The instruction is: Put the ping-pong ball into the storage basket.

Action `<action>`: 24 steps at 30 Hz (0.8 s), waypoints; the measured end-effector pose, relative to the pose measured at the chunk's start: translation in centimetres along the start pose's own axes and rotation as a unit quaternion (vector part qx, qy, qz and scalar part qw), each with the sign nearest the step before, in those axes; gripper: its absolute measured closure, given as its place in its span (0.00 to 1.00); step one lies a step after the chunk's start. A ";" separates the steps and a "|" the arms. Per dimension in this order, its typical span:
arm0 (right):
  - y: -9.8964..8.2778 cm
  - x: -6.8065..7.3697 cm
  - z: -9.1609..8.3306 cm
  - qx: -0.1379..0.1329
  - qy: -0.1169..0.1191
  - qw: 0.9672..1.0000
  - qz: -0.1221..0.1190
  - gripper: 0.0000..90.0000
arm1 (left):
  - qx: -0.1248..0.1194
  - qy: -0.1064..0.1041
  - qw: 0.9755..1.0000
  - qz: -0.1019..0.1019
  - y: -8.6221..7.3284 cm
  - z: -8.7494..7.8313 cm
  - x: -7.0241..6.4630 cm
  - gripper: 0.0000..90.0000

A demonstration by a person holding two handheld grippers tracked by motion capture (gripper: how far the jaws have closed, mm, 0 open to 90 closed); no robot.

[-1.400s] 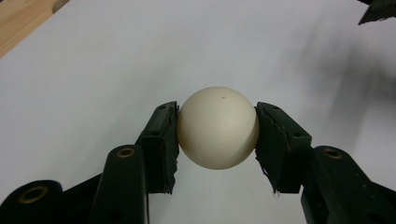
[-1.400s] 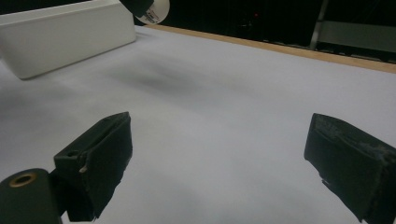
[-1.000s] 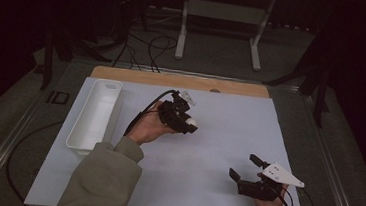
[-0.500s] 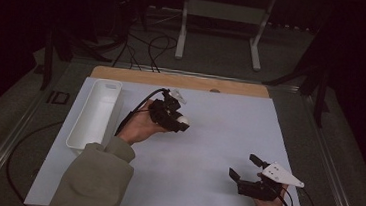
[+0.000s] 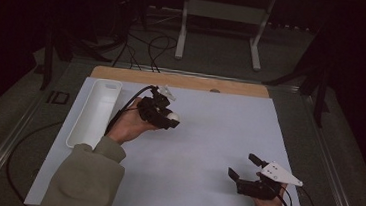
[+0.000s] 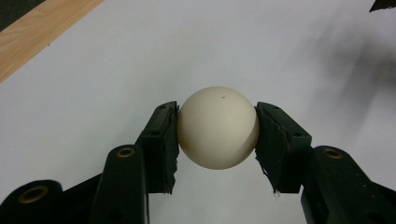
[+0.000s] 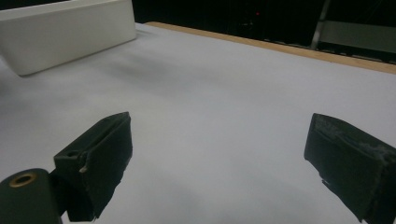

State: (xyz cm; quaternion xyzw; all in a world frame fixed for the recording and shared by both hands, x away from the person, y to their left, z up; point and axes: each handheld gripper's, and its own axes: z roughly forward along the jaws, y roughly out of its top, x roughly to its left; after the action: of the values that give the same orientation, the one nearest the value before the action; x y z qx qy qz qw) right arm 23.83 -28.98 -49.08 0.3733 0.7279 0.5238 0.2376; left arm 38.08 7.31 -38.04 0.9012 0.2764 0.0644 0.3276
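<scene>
Ball point(image 6: 218, 134) now nearer tray point(image 5: 93, 112)

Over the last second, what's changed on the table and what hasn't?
The left gripper, shut on the white ball, has carried it left across the sheet toward the white tray. The right gripper stayed put near the front right, jaws open and empty. The tray hasn't moved.

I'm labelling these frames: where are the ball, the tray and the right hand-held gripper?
ball point(image 6: 218, 134): left gripper view, middle of its front.
tray point(image 5: 79, 135): high view, near rim.
right hand-held gripper point(image 5: 243, 167): high view, midway between its open jaw tips.
</scene>
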 end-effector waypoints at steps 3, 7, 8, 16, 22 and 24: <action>0.0 0.0 0.1 0.000 0.001 1.000 -0.001 0.08 | -0.002 0.003 1.000 -0.002 -0.3 -0.4 0.2 0.57; -0.1 -0.1 0.2 0.003 0.003 1.000 0.000 0.08 | -0.002 0.007 1.000 -0.004 -0.7 -0.8 0.4 0.57; -0.1 -0.2 0.2 0.001 0.006 1.000 0.003 0.08 | -0.002 0.009 1.000 -0.005 -0.8 -0.8 0.5 0.57; -0.2 -0.4 0.1 -0.001 0.007 1.000 0.014 0.08 | 0.000 0.020 1.000 -0.001 -1.3 -1.4 0.6 0.57; -0.2 -0.4 0.0 -0.001 0.005 1.000 0.015 0.08 | 0.002 0.027 1.000 -0.002 -1.8 -2.1 0.8 0.57; -0.3 -0.4 -0.1 -0.001 0.005 1.000 0.015 0.08 | 0.002 0.029 1.000 -0.003 -2.0 -2.3 0.9 0.57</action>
State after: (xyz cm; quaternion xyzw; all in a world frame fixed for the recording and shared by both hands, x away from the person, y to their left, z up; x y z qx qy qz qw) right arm 23.92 -29.36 -49.35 0.3810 0.7229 0.5302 0.2261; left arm 37.27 10.32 -37.56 0.8988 0.2888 0.0892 0.3176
